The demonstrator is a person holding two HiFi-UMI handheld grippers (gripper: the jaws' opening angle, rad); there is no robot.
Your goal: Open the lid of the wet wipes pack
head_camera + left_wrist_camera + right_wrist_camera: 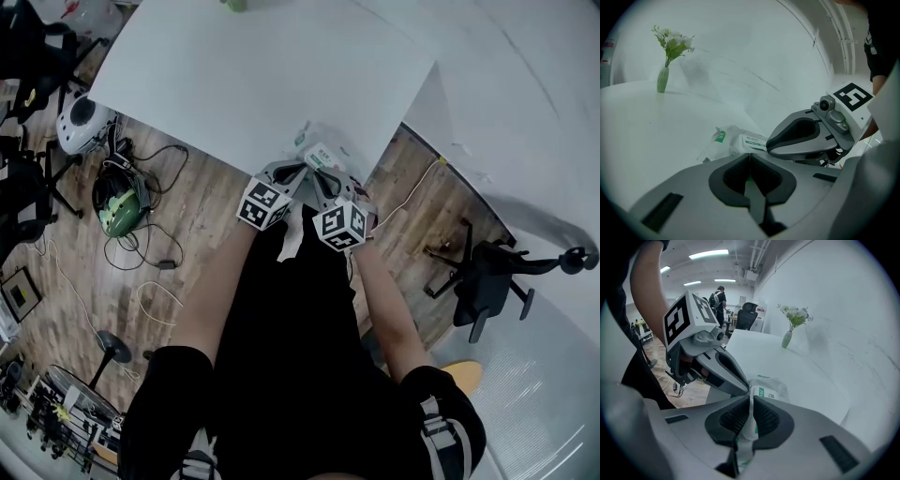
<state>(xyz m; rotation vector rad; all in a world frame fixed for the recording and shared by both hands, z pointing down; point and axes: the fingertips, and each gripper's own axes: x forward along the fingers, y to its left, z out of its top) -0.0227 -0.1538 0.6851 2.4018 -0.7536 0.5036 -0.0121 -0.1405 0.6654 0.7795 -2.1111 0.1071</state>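
The wet wipes pack [322, 153] lies at the near edge of the white table [234, 75], a crinkled clear wrapper with green print and a white lid [752, 142]. My left gripper [749, 157] comes at it from the left with its jaws together, and a green sliver of the wrapper shows between them. My right gripper [751, 401] is clamped on a white flap with a green label, the lid [761, 392] as far as I can tell. The two grippers almost touch over the pack. The pack's near end is hidden behind the jaws.
A green vase of white flowers [663, 77] stands far back on the table. Beside the table's corner are wooden floor, cables and a green helmet [120, 211] to the left, and a black office chair [487, 277] to the right. A person [717, 298] stands far off.
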